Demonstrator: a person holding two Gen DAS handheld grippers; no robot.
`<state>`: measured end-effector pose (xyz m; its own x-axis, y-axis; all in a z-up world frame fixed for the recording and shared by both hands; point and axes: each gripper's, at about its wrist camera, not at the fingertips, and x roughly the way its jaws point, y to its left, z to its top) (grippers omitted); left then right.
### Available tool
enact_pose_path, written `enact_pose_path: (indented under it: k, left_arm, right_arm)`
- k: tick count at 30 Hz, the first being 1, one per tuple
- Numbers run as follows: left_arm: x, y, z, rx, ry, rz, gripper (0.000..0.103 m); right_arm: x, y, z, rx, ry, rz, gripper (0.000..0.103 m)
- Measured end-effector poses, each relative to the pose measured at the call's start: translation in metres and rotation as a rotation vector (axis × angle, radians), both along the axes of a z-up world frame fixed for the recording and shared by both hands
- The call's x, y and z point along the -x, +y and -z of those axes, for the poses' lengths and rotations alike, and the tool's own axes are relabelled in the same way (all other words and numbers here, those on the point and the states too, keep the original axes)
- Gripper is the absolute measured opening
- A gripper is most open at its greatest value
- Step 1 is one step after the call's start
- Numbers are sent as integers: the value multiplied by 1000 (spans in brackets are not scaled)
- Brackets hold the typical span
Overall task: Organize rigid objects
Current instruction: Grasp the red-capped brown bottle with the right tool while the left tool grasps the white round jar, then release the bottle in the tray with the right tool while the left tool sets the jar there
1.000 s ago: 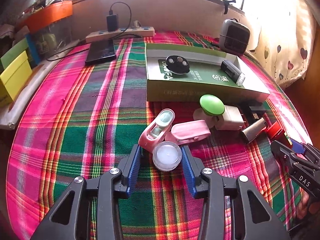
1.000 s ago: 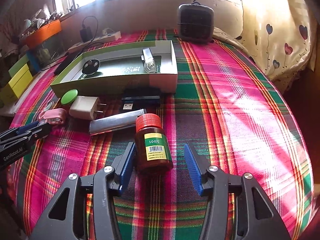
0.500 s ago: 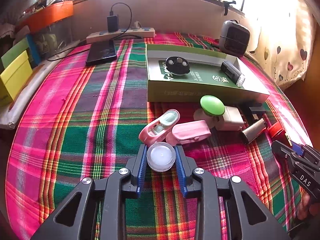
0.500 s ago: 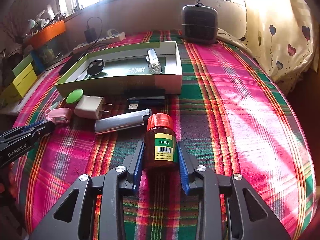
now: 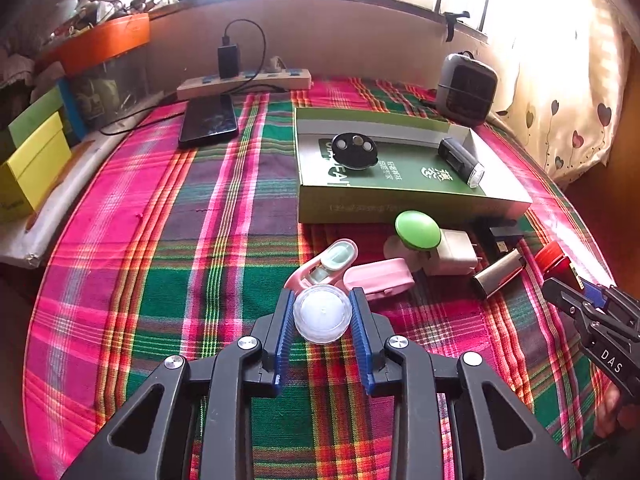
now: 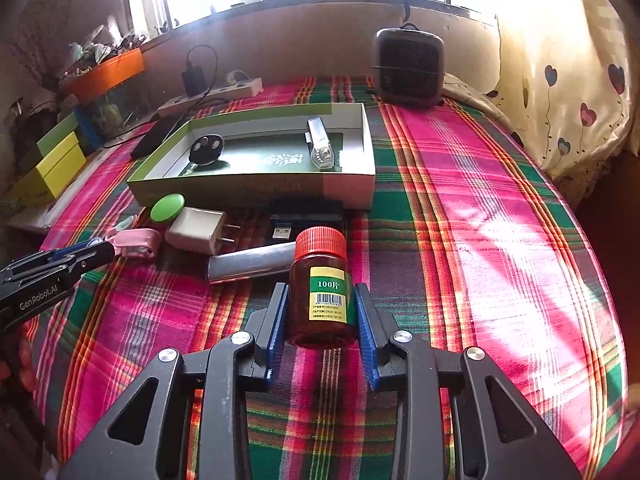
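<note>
With loose items bunched before the green box (image 5: pixel 400 204) on the plaid-covered bench (image 5: pixel 160 240), the left tool (image 5: pixel 322 314) pinches a small round white jar (image 5: pixel 322 314) and the right tool (image 6: pixel 321 312) clamps a red-capped brown bottle (image 6: pixel 322 292), presumably to carry both into that box.

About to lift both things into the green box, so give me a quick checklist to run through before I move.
1. Left tool shut on the white jar: ok, both pads press its sides.
2. Right tool shut on the brown bottle: ok, pads press both sides.
3. Bottle upright, red cap on: ok.
4. Room in the green box: ok, only a black fob and a small torch lie in it.
5. Jar clear of the pink case: cannot tell, they look very close.
6. Jar lid sealed: cannot tell.
</note>
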<state>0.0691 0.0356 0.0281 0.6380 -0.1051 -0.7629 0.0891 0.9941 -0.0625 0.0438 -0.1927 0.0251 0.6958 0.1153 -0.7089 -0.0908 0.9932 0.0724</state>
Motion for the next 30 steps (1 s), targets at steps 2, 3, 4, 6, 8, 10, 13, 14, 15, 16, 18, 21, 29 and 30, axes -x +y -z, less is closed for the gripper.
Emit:
enact_pose_path:
  k: [2, 3, 4, 6, 8, 10, 13, 14, 15, 16, 18, 21, 29, 30]
  left_arm:
    - [-1, 0, -5, -4, -10, 0, 26]
    - [-1, 1, -7, -3, -15, 0, 26]
    - [-2, 1, -10, -1, -19, -1, 26]
    - [-3, 1, -16, -5, -31, 3, 26]
    - [-6, 0, -20, -8, -37, 10, 26]
    - [-10, 1, -24, 7, -36, 19, 26]
    - [-18, 1, -28, 4, -40, 19, 26]
    - [-22, 1, -29, 4, -39, 19, 26]
    - [-25, 1, -31, 8, -41, 23, 26]
    - [-28, 1, -33, 8, -44, 30, 26]
    - [-35, 0, -37, 8, -48, 39, 26]
    - [-48, 0, -40, 25, -44, 44, 26]
    - [-81, -4, -41, 37, -39, 67, 26]
    - [-84, -4, -40, 37, -39, 64, 26]
  right_arm:
    - [-1, 0, -5, 0, -13, -7, 33]
    - [-2, 0, -7, 1, -19, -10, 33]
    - [-3, 0, -10, 1, -24, -13, 33]
    - [-6, 0, -15, -6, -30, -18, 33]
    - [-9, -1, -19, -10, -37, -25, 33]
    - [-13, 0, -23, -9, -39, -35, 33]
    - [-19, 2, -28, -6, -44, -50, 33]
    - [-22, 3, -30, -7, -45, -55, 33]
    - [-25, 3, -32, -8, -46, -62, 33]
    - [-28, 4, -34, -9, -46, -68, 33]
    - [-36, 5, -38, -6, -51, -78, 33]
    - [-49, 6, -45, -14, -58, -91, 33]
    - [-87, 12, -52, -29, -43, -117, 33]
    - [-92, 13, -51, -31, -40, -122, 33]
